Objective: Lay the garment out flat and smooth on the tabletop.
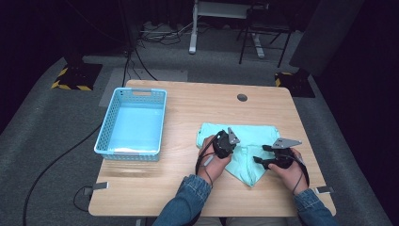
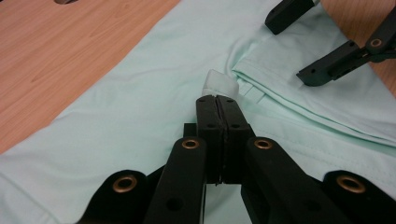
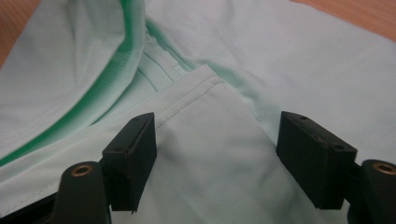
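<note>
A mint-green garment (image 1: 249,132) lies flat on the right half of the wooden table (image 1: 188,103). My left gripper (image 1: 231,147) rests on its left part. In the left gripper view that gripper (image 2: 218,99) is shut on a small pinch of the garment (image 2: 140,107), and a nub of cloth pokes out past the tips. My right gripper (image 1: 261,154) is open at the garment's right lower part. In its own view the right gripper (image 3: 217,140) straddles a folded, stitched edge of the garment (image 3: 280,60). The left gripper view also shows the right gripper (image 2: 292,49), open, just beyond.
A light blue plastic basket (image 1: 106,141) stands on the left half of the table. A round cable hole (image 1: 242,97) sits near the far edge. Bare wood lies between basket and garment and along the front edge. Cables run across the floor on the left.
</note>
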